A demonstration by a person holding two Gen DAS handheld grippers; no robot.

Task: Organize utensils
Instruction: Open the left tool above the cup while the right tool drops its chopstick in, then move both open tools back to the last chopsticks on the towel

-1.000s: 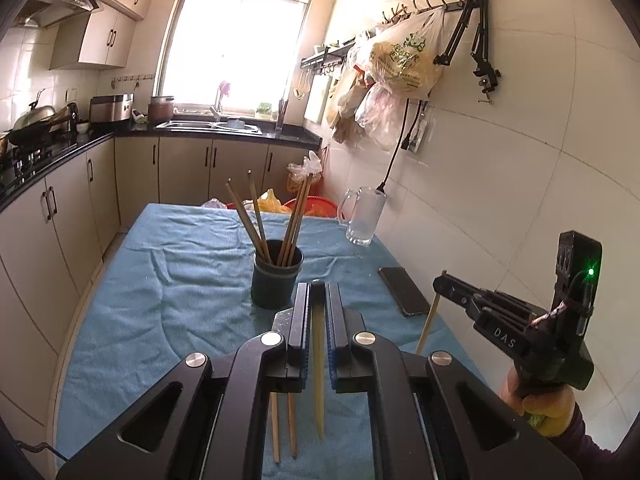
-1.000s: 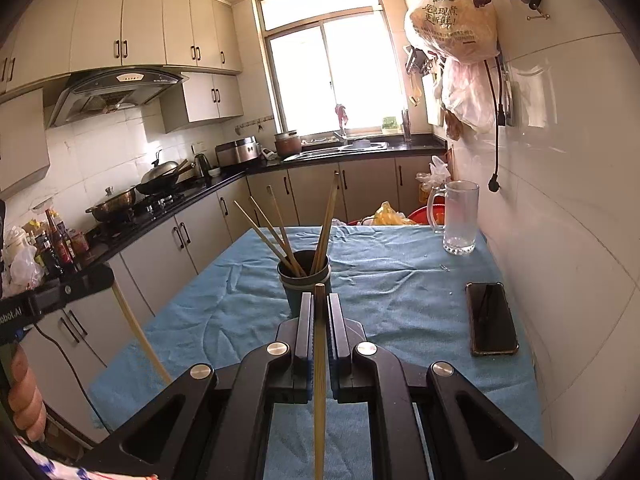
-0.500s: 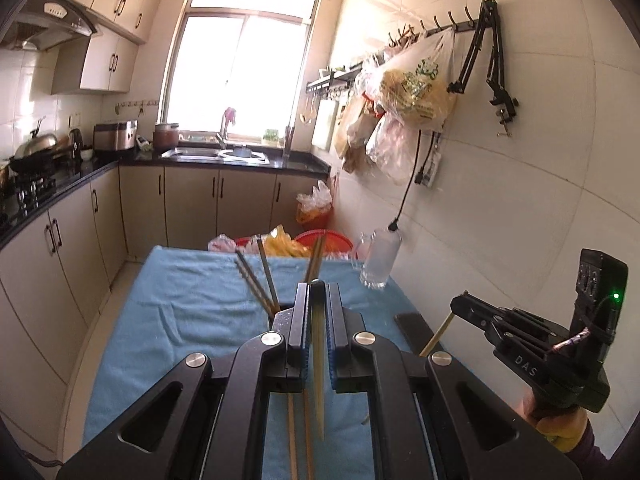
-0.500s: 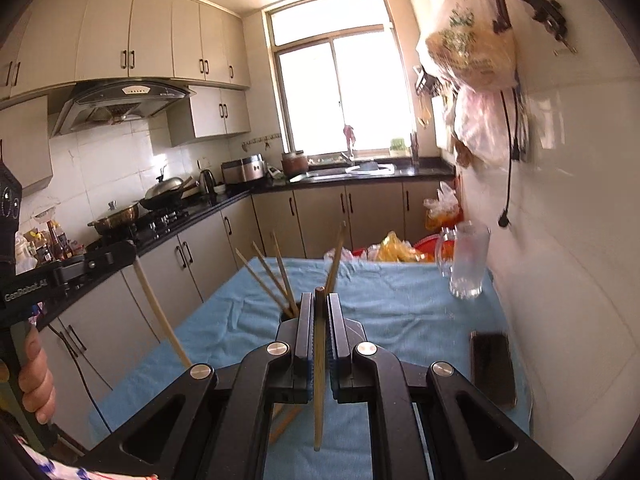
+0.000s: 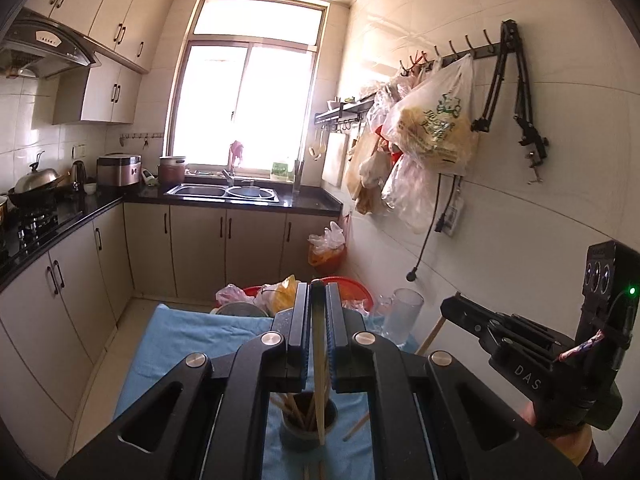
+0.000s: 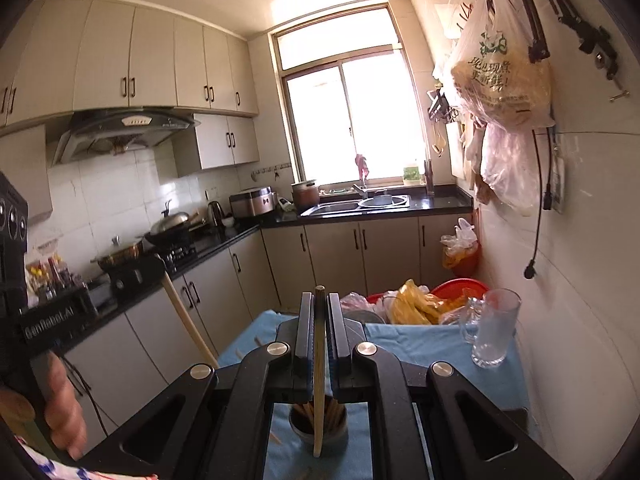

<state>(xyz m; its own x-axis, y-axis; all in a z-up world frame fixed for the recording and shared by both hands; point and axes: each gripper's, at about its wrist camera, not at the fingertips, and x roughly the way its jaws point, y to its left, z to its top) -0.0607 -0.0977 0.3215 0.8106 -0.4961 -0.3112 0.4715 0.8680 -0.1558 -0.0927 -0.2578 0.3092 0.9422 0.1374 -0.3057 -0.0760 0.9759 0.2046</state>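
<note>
My left gripper [image 5: 318, 308] is shut on a wooden chopstick [image 5: 319, 380] that hangs down over a dark cup [image 5: 308, 428] holding several chopsticks. My right gripper [image 6: 319, 312] is shut on another chopstick [image 6: 319, 384], its tip just above the same cup [image 6: 318, 426]. The right gripper [image 5: 520, 344] shows at the right of the left wrist view, the left gripper [image 6: 60, 312] at the left of the right wrist view. Loose chopsticks [image 5: 356, 426] lie on the blue cloth [image 5: 180, 344] beside the cup.
A glass mug [image 6: 492, 328] stands at the table's far right by the tiled wall. A red basin with bags [image 6: 432, 300] sits past the table's far edge. Kitchen counters [image 6: 224, 240] run along the left and the back. Plastic bags [image 5: 432, 128] hang on the wall.
Both grippers have risen and tilted up with their chopsticks. The cup now sits low between the fingers in both views, with each chopstick tip over it.
</note>
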